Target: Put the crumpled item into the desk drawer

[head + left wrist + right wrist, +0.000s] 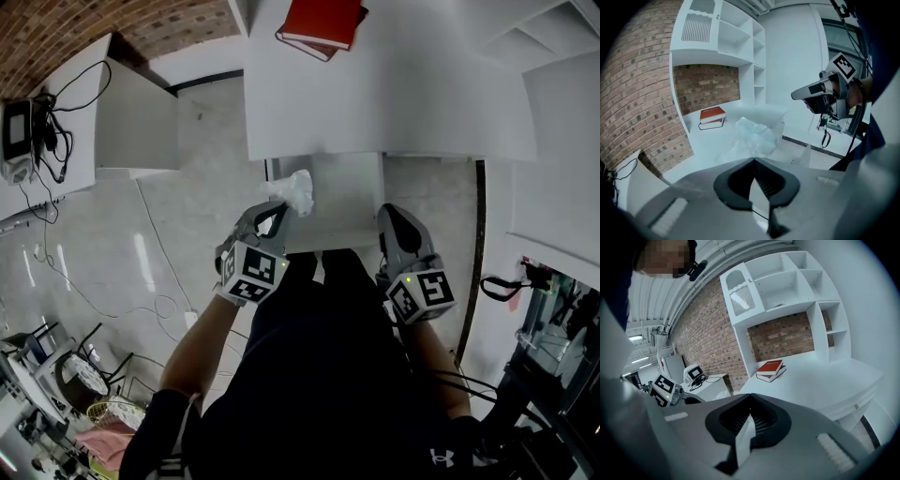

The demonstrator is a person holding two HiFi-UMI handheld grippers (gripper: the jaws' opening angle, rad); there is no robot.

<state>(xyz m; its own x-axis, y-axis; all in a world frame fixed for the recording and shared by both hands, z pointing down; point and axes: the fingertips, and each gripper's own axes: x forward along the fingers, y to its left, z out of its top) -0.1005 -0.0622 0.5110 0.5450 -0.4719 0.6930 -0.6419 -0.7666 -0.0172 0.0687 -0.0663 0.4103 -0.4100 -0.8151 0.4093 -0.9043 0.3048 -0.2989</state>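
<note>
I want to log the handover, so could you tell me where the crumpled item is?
Head view, left of centre: the crumpled item is pinched by the left gripper at the front edge of the desk.

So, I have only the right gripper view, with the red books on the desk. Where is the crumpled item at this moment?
Observer: The left gripper holds the crumpled item; its jaws are shut on it.
Operator: Is the drawer open?
Observer: Yes. In the head view the drawer stands pulled out below the edge of the desk.
Operator: Is the item over it?
Observer: It hangs over the drawer's left edge, above it and not lying inside.
</note>
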